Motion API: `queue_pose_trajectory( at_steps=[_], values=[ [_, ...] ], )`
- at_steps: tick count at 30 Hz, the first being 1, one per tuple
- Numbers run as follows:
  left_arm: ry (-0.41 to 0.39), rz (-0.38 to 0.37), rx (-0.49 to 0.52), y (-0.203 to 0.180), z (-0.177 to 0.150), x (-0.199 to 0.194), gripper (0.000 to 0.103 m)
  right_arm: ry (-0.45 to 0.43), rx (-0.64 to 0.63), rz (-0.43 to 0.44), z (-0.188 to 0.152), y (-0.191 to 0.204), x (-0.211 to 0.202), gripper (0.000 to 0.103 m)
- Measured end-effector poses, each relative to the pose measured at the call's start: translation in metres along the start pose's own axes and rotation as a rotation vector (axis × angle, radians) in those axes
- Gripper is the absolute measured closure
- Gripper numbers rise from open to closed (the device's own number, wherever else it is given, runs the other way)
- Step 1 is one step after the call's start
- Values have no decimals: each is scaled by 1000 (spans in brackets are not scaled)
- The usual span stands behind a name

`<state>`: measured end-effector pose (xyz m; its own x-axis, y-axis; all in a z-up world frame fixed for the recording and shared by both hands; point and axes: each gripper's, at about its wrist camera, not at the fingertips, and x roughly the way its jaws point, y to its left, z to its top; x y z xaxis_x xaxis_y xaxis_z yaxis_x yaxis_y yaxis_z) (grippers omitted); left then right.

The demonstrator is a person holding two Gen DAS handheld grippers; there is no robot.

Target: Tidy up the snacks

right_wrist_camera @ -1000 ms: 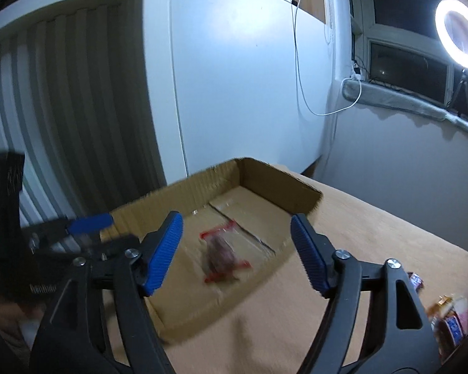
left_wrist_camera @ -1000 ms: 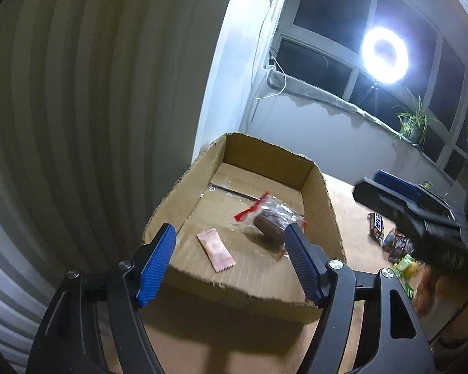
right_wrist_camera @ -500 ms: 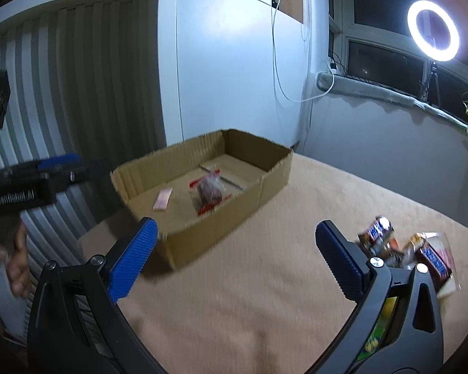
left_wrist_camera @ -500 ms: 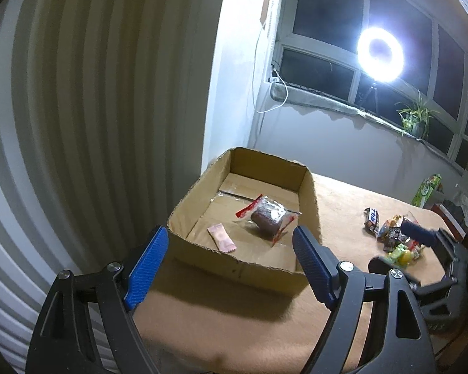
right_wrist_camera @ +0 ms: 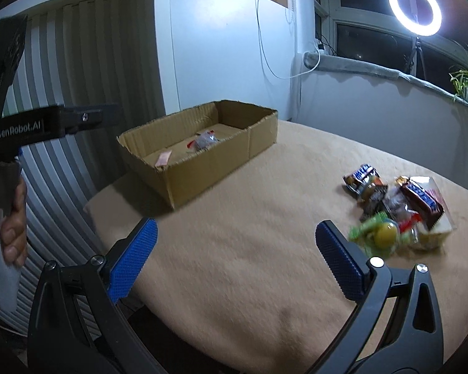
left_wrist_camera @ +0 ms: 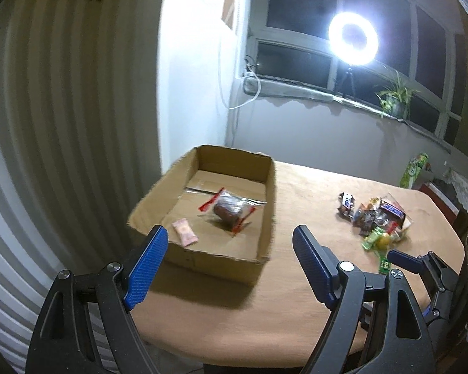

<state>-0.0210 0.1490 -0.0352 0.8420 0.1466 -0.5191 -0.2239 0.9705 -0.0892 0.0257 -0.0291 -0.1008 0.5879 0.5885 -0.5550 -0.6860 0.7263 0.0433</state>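
A cardboard box [left_wrist_camera: 266,218] [right_wrist_camera: 221,162] stands on the table's left side. In it lie a clear bag with a brown snack [left_wrist_camera: 229,208] [right_wrist_camera: 204,140] and a small pink packet [left_wrist_camera: 184,231] [right_wrist_camera: 163,159]. A pile of wrapped snacks [left_wrist_camera: 374,215] [right_wrist_camera: 399,208] lies on the table's right side. My left gripper [left_wrist_camera: 226,260] is open and empty, above the box's near wall. My right gripper [right_wrist_camera: 234,258] is open and empty, over bare table left of the pile; it also shows in the left wrist view [left_wrist_camera: 421,263].
The table [right_wrist_camera: 265,233] has a tan cloth. A green carton [left_wrist_camera: 416,170] stands at its far right edge. A ribbed wall and white cabinet lie behind the box. A ring light [left_wrist_camera: 352,38] and a plant [left_wrist_camera: 393,99] are by the window.
Both grippers have pulled back from the box, empty. The right one has swung right toward the snack pile. The brown snack bag stays in the box.
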Motion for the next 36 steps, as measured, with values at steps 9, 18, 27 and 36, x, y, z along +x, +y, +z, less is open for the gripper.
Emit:
queue_pose_trajectory(
  at_steps=[9, 18, 27, 36],
  values=[
    [48, -51, 87, -52, -5, 12, 21, -10, 78, -58, -18, -49, -18, 0],
    [104, -129, 203, -117, -17, 30, 21, 30, 179, -118, -52, -105, -29, 0],
    [135, -201, 360, -171, -28, 75, 21, 27, 159, -113, -72, -116, -26, 0],
    [200, -323, 401, -194, -31, 129, 21, 43, 106, -96, -64, -117, -6, 11]
  ],
)
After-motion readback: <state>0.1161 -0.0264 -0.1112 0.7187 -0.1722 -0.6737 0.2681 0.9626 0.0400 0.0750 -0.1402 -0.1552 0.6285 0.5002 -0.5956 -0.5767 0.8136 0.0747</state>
